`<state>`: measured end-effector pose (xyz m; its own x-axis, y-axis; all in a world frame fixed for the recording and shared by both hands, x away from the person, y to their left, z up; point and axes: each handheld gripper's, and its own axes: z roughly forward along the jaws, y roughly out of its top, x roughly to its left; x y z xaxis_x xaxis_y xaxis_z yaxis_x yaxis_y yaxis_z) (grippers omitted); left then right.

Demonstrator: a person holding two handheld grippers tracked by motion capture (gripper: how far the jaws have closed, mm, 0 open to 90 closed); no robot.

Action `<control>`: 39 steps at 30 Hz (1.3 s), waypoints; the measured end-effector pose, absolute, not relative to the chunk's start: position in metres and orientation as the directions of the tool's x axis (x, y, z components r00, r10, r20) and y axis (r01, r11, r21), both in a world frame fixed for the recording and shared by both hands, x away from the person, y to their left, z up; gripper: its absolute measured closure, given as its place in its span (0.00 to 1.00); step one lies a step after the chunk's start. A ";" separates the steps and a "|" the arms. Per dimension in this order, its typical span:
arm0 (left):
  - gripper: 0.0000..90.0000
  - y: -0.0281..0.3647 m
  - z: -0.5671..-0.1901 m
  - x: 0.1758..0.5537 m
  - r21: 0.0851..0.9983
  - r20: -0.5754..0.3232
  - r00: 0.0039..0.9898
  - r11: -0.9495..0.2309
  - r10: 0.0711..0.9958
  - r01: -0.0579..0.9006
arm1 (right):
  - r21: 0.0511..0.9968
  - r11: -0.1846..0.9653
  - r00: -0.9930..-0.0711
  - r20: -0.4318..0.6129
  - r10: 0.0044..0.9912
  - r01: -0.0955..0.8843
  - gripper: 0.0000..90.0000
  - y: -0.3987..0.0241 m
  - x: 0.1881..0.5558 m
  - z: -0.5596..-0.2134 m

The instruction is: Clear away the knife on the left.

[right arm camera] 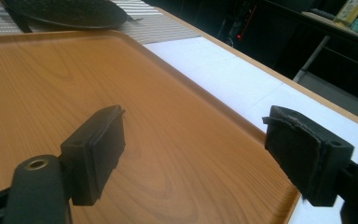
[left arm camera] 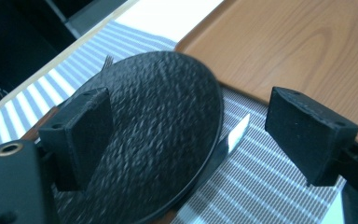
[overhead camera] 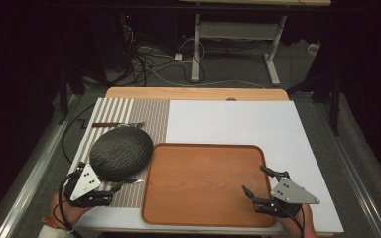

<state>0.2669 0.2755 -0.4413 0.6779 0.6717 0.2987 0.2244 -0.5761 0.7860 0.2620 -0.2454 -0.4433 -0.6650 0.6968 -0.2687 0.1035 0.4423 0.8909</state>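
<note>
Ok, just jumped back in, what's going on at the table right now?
A person holds a gripper in each hand. The left gripper is open at the near edge of the black textured plate, which lies on the striped placemat; one jaw is over the plate, nothing gripped. A knife pokes out from under the plate, and a fork lies beyond it. The right gripper hovers open over the right side of the bare wooden tray.
</note>
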 end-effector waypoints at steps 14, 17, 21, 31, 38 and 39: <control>0.16 0.319 -0.447 0.273 0.730 0.256 0.667 -0.592 0.699 0.341 | 0.888 0.447 -0.669 -0.267 0.694 0.110 0.23 -0.245 0.265 -0.445; 0.16 0.332 -0.454 0.276 0.700 0.214 0.668 -0.589 0.712 0.404 | 0.885 0.452 -0.672 -0.267 0.690 0.112 0.23 -0.244 0.266 -0.445; 0.16 0.349 -0.466 0.285 0.673 0.140 0.666 -0.564 0.733 0.479 | 0.883 0.454 -0.677 -0.264 0.687 0.116 0.23 -0.243 0.267 -0.446; 0.16 0.352 -0.485 0.312 0.601 0.031 0.702 -0.574 0.712 0.556 | 0.879 0.462 -0.688 -0.263 0.677 0.119 0.24 -0.241 0.267 -0.448; 0.46 0.350 -0.482 0.312 0.585 -0.028 0.761 -0.607 0.649 0.539 | 0.875 0.466 -0.693 -0.257 0.674 0.129 0.25 -0.241 0.267 -0.449; 0.49 0.350 -0.481 0.311 0.579 -0.033 0.766 -0.613 0.641 0.538 | 0.875 0.466 -0.692 -0.256 0.675 0.131 0.25 -0.241 0.267 -0.449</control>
